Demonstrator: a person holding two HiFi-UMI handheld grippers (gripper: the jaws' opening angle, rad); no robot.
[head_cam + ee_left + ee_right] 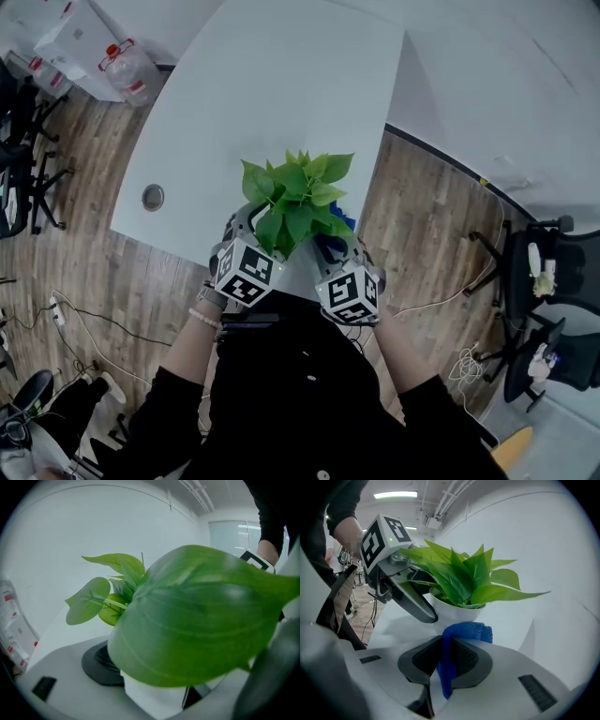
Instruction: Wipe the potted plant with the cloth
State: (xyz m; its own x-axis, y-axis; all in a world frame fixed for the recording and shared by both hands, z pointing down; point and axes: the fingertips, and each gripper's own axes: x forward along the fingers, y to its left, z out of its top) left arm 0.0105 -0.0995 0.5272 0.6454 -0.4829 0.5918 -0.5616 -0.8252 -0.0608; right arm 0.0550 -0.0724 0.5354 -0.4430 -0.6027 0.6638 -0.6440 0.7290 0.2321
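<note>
The potted plant (pixel 298 199) stands near the front edge of the white table (pixel 281 84), with broad green leaves (pixel 464 576) above a white pot (pixel 454 612). My left gripper (pixel 242 230) is open at the pot's left side. In the left gripper view the pot (pixel 152 698) sits between the jaws against the left pad (pixel 99 662), and one big leaf (pixel 201 620) hides most of the rest. My right gripper (pixel 445 656) is shut on a blue cloth (pixel 461 632), whose bunched end lies close to the pot's base. The cloth (pixel 330 247) also peeks out under the leaves in the head view.
A round cable grommet (pixel 153 197) is set in the table at the left. A water jug (pixel 127 67) and boxes stand on the wood floor at the far left, office chairs (pixel 548 272) to the right, and cables (pixel 84 319) lie on the floor.
</note>
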